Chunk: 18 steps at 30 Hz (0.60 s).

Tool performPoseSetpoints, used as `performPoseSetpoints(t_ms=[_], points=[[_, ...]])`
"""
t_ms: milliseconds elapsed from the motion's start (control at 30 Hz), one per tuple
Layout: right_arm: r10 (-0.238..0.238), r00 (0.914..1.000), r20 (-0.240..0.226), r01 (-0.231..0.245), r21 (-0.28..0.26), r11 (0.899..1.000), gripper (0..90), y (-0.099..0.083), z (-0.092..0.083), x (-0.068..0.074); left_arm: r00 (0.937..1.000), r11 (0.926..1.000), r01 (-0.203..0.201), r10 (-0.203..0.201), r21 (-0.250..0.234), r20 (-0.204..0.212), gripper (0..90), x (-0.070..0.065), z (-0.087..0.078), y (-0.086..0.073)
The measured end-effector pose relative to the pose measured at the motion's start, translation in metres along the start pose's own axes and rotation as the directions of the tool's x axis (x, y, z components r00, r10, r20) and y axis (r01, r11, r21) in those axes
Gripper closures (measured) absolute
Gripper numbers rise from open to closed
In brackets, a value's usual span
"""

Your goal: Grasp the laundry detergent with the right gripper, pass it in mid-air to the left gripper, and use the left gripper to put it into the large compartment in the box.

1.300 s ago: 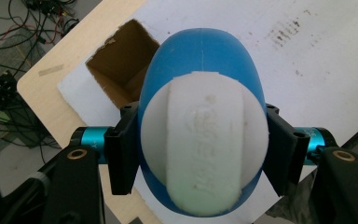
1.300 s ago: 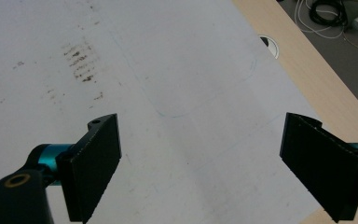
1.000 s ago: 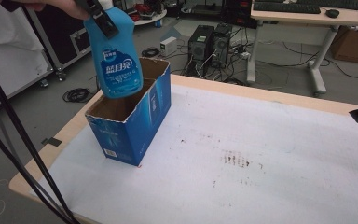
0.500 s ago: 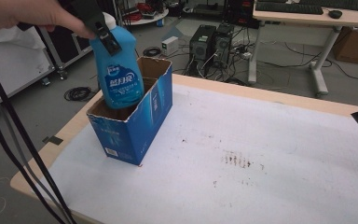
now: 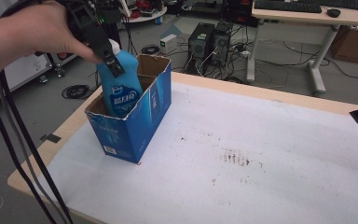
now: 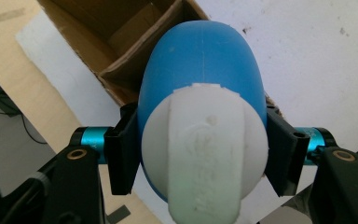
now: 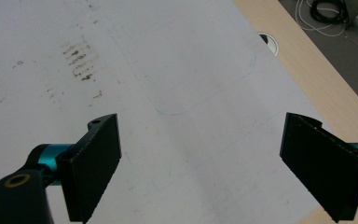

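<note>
From the high view I see my left hand [image 5: 37, 35] reaching in from the top left corner, holding the left gripper [image 5: 107, 58] over an open blue cardboard box [image 5: 135, 116]. The gripper is clamped on the neck of a blue detergent bottle [image 5: 121, 84] with a white cap. The bottle stands nearly upright with its lower half down inside the near compartment of the box and its shoulders and cap above the rim. A cardboard divider splits the box into two compartments. The box sits near the left edge of the table [image 5: 284, 186], on the white sheet [image 5: 261, 154] that covers most of the top, and brown smudges [image 5: 235, 157] mark the sheet well to the right of the box. Black cables [image 5: 14, 140] trail down from my hand past the table's left edge. At the far right edge of this view I can make out a small dark piece with a teal spot, too little for me to name.

In the left gripper view I look straight down on the bottle's white cap [image 6: 205, 154], with both black jaws pressed against the blue body just beneath it, one on each side. Below the bottle [image 6: 200, 60] is the brown inside of the box [image 6: 107, 18].

In the right gripper view the right gripper [image 7: 200, 165] has its jaws spread wide with nothing between them, above the bare white sheet [image 7: 177, 70], the smudges [image 7: 81, 60] at upper left and the wooden table edge [image 7: 317, 70] at right
</note>
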State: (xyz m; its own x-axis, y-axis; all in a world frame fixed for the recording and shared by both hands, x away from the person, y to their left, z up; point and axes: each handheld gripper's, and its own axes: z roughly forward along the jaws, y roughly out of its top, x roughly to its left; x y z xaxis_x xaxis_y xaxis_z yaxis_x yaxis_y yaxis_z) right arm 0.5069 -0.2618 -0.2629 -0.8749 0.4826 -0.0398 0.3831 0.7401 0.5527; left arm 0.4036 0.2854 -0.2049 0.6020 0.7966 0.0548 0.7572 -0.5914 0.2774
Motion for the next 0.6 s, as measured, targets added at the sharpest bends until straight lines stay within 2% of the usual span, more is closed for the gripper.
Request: performPoseSetpoints(t_ms=[33, 67, 300, 600], points=[[0.000, 1.0000, 0.000, 0.000, 0.000, 1.000, 11.7, 0.000, 0.000, 0.000, 1.0000, 1.0000, 0.000, 0.000, 0.000, 0.000, 38.3, 0.000, 0.000, 0.000], [0.000, 1.0000, -0.001, 0.000, 0.000, 1.000, 11.7, 0.000, 0.000, 0.000, 1.0000, 0.9999, -0.002, 0.002, 0.011, -0.001, 38.3, -0.001, 0.010, -0.002], [-0.012, 0.9999, -0.006, 0.012, 0.017, 1.000, 11.7, 0.003, 0.006, 0.002, 1.0000, 0.9990, -0.008, 0.008, 0.044, -0.003, 38.3, 0.000, 0.036, -0.007], [-0.014, 0.9999, -0.008, 0.014, 0.017, 1.000, 11.7, 0.004, 0.007, 0.004, 0.9997, 0.9987, -0.024, 0.025, 0.045, -0.004, 38.2, 0.000, 0.057, -0.013]])
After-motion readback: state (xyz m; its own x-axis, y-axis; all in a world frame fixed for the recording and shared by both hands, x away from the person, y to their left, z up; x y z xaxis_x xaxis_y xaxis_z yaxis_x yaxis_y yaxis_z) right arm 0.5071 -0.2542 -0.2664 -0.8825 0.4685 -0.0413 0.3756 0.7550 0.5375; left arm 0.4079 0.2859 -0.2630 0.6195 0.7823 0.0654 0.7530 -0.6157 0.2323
